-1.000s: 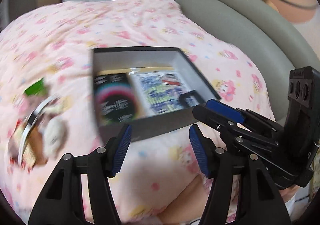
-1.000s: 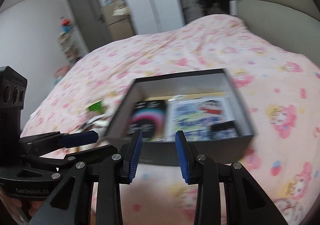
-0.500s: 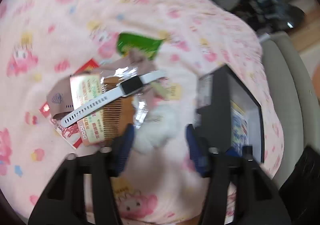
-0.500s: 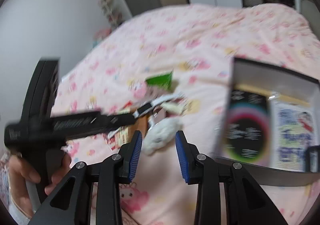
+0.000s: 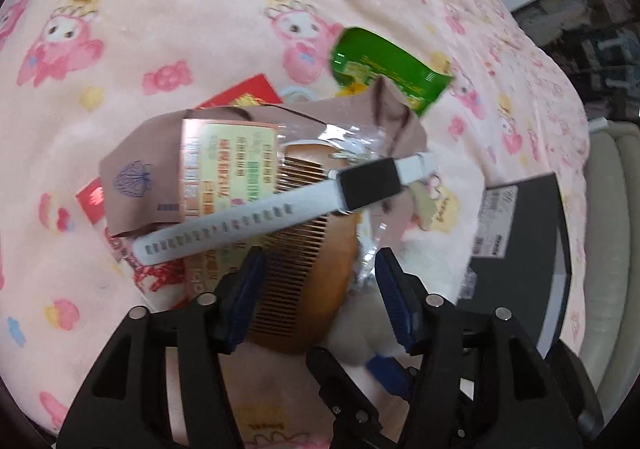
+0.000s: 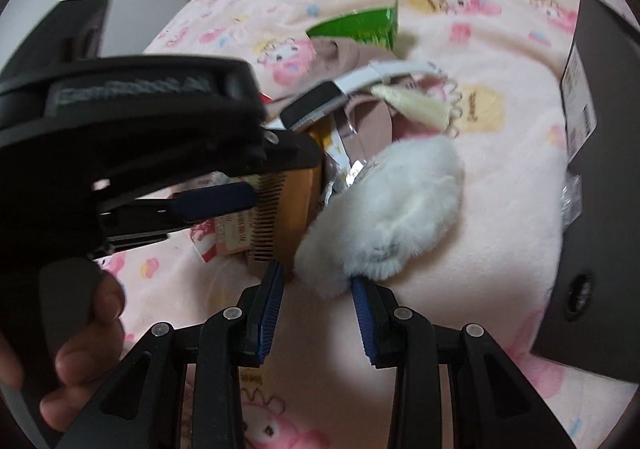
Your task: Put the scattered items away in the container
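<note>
The left gripper [image 5: 318, 289] hangs low in the left wrist frame with its jaws opening, the wooden comb [image 5: 308, 249] between them but, as far as I can tell, not pressed. The right gripper [image 6: 318, 313] stands released at the bottom of the right wrist frame, its tips just at the lower edge of the white fluffy puff [image 6: 384, 217]. The pile sits mid-frame on the pink blanket [image 5: 160, 9]; the black box [image 5: 524, 257] is at the right edge. The likely trouble: the white watch [image 5: 288, 205] lies across the comb, so lifting the comb could flip it off, and its plastic wrap may slip. The two grippers also crowd each other. The box's inside is hidden, and the brown cloth [image 5: 140, 177] and green packet [image 5: 384, 65] cover whatever lies beneath.
</note>
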Motion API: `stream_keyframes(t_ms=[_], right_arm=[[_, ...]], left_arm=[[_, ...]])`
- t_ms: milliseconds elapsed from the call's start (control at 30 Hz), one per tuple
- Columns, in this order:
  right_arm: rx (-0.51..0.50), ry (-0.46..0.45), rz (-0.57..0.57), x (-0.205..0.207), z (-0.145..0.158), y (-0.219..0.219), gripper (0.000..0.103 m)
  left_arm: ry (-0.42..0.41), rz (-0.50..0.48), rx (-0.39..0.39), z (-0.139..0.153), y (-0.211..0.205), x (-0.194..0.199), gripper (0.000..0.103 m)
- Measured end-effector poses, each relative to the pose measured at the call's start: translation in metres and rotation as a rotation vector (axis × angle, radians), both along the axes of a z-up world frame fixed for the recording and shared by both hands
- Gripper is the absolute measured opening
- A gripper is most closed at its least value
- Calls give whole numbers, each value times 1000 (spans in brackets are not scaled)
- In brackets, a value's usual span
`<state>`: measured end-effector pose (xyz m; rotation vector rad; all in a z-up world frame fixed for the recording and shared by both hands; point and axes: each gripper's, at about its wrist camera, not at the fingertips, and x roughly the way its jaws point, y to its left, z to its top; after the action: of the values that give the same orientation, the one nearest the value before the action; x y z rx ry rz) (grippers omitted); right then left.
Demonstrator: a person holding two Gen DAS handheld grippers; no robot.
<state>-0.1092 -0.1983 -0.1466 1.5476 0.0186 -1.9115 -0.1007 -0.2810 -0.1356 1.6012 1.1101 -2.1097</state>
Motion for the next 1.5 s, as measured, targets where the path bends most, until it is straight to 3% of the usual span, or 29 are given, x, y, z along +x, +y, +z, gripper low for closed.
stream_keyframes(t_ms=[133,267,400,633,867,1000,1067,1167,1267,1500], right_arm=[[-68,-48,-19,-5,-5,2,34],[-136,-90,-39,-12,-9,4,34],[-143,-52,-61,-7,-1,18,32],[-154,-34,-145,15,8,75,24],[-236,-33,-204,51,27,130,23],[-215,7,-246,61,40,154,23],[-195,18,-263,60,40,160,23],[-194,-6,-266,59,34,160,23],[-194,-14,-245,60,31,152,23],[-159,-26,-203,51,10,125,23]], left_arm=[[7,32,12,-1,-8,4,57],[24,-30,65,-4,-1,-4,58],[48,-87,100,1,8,-4,58],[58,-299,97,8,62,-6,58],[99,-472,200,14,93,-4,57],[106,-564,167,21,114,0,56],[110,-548,171,22,112,0,55],[112,-448,170,22,93,2,50],[111,-366,107,25,77,5,47],[52,-399,74,17,78,-1,47]])
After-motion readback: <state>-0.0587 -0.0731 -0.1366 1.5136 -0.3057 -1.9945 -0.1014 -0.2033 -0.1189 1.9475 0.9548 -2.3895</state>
